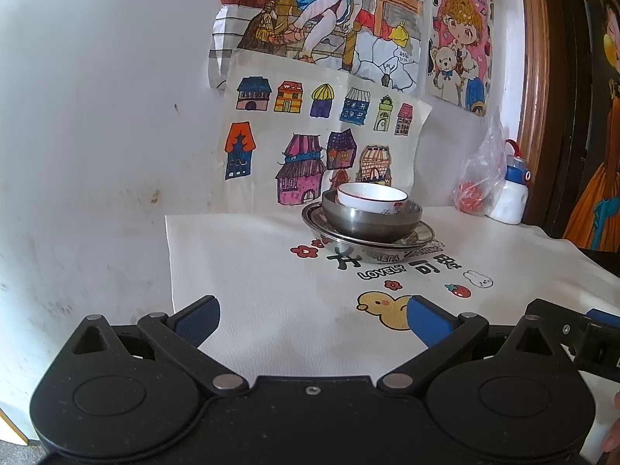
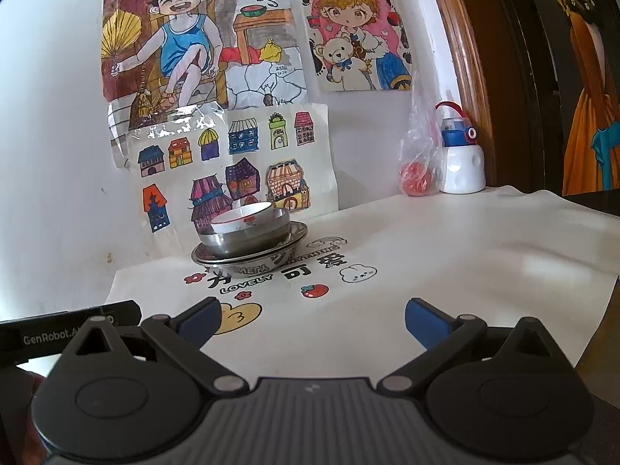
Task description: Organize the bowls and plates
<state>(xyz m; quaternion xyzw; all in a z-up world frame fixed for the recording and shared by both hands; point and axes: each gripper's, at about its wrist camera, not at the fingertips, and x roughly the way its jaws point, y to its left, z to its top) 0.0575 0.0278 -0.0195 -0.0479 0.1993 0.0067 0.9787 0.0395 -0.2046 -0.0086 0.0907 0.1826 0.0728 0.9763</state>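
Stacked near the wall on the white printed cloth (image 1: 271,271) over the table: round white ceramic bowl (image 1: 372,196) with a red rim, nested in a shiny steel bowl (image 1: 370,223), on shallow steel plates (image 1: 424,232). Left claw (image 1: 313,319) and right claw (image 2: 313,319) both spread, blue-padded, pinching nothing, well short of the stack.

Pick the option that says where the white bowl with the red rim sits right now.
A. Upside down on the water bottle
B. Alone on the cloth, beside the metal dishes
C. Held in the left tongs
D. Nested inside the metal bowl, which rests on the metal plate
D: the white bowl sits inside the metal bowl, stacked on the metal plate; both tongs are open and empty.
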